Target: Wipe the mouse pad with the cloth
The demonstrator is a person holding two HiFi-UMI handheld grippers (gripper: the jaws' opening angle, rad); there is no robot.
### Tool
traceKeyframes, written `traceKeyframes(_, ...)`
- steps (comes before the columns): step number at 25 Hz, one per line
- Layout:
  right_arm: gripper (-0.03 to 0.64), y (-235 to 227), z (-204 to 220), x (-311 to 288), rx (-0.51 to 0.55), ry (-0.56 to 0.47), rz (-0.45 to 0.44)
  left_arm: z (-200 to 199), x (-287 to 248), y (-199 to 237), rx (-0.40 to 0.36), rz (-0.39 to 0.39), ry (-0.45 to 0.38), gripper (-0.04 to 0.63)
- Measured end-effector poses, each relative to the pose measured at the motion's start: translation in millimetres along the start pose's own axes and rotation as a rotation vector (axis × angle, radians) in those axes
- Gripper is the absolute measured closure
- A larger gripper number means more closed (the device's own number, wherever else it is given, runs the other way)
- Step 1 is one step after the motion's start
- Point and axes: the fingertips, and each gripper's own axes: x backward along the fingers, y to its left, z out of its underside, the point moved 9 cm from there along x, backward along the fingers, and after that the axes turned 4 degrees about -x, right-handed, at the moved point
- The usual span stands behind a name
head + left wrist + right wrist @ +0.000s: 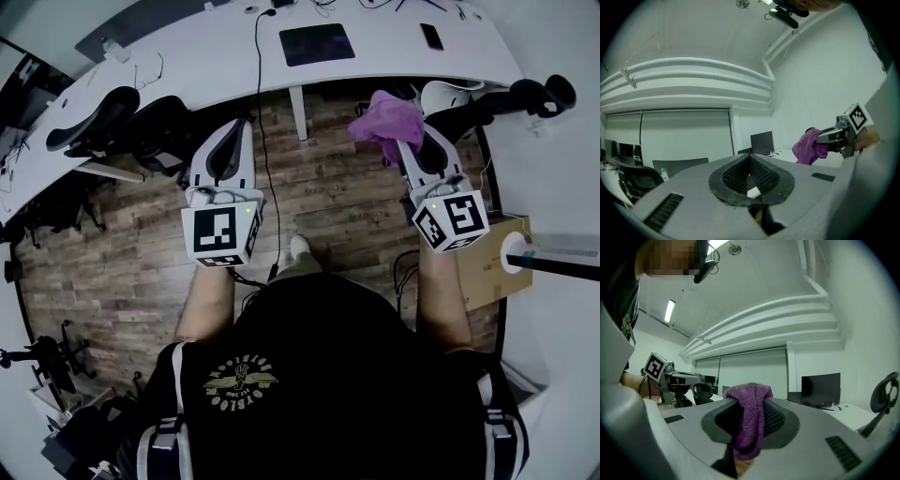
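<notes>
Your right tool (406, 142) is clamped on the purple cloth (386, 119). In the right gripper view the cloth (750, 394) is squeezed between the two pads, bunching over their tips and hanging down below them. Your left tool (240, 131) carries nothing, and in the left gripper view its pads (761, 176) are drawn together at the tips with only a sliver of light between them lower down. You hold both tools out in front of you over the wooden floor (131, 272), side by side and well apart, clear of the counter (206, 47).

The dark mouse pad (317, 43) lies flat on that white counter, ahead of both tools and between their lines, a bit nearer the right one. The cloth isn't touching it. A black phone (432, 36) sits on the counter ahead of the right tool, and a black cable (265, 141) drops off the counter edge just right of your left tool. Black office chairs (94, 117) stand out to its left.
</notes>
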Motion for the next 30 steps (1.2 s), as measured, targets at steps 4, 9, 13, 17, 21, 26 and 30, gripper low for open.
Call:
traceKeyframes(4, 0.528, -3, -7, -22, 0.01, -0.001, 0.011, 0, -19, 18, 0.004, 0.011, -0.016, 0.594)
traceKeyframes(9, 0.528, -7, -24, -48, 0.031, -0.007, 0.042, -3, -43, 41, -0.009, 0.017, -0.047, 0.592)
traceKeyframes(13, 0.528, -10, -28, -60, 0.036, -0.015, 0.076, 2, -61, 56, 0.005, 0.036, -0.045, 0.594)
traceKeyframes(17, 0.528, -17, -27, -70, 0.024, -0.004, 0.092, 4, -75, 62, 0.016, 0.049, -0.036, 0.592)
traceKeyframes(21, 0.528, -32, -26, -82, 0.021, -0.001, 0.092, 7, -94, 66, 0.019, 0.042, -0.032, 0.592)
traceKeyframes(26, 0.528, -61, -23, -105, 0.006, 0.002, 0.077, 9, -124, 66, 0.018, 0.024, -0.015, 0.592)
traceKeyframes(30, 0.528, -88, -22, -130, -0.006, 0.001, 0.051, 9, -150, 65, 0.014, 0.006, -0.001, 0.592)
